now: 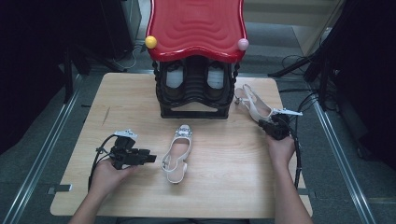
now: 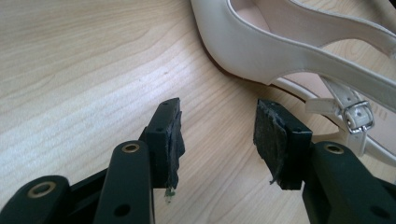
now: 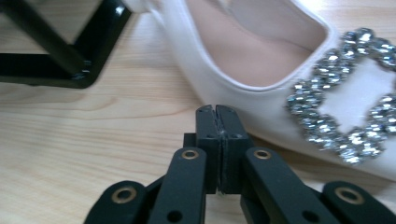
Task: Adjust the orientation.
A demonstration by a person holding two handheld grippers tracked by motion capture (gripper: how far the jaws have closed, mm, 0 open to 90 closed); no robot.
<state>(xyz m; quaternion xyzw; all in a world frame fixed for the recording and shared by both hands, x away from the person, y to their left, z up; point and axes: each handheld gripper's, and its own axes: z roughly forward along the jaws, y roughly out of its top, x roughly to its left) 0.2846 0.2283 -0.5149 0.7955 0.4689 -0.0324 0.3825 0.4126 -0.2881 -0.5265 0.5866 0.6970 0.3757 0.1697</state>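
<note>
1. Your left gripper [image 1: 150,158] has its jaws apart, just beside the slingback shoe [image 1: 178,153] lying mid-table; slide them around the heel strap [image 2: 336,28], avoiding the buckle [image 2: 358,116].
2. Your right gripper [image 3: 217,122], jaws pressed together and empty, sits against the second shoe [image 1: 254,106] near the shoe rack [image 1: 194,88]; open before grasping.

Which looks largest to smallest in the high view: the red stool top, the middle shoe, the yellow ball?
1. red stool top, though it stands nearer the camera than the table.
2. middle shoe.
3. yellow ball.
</note>
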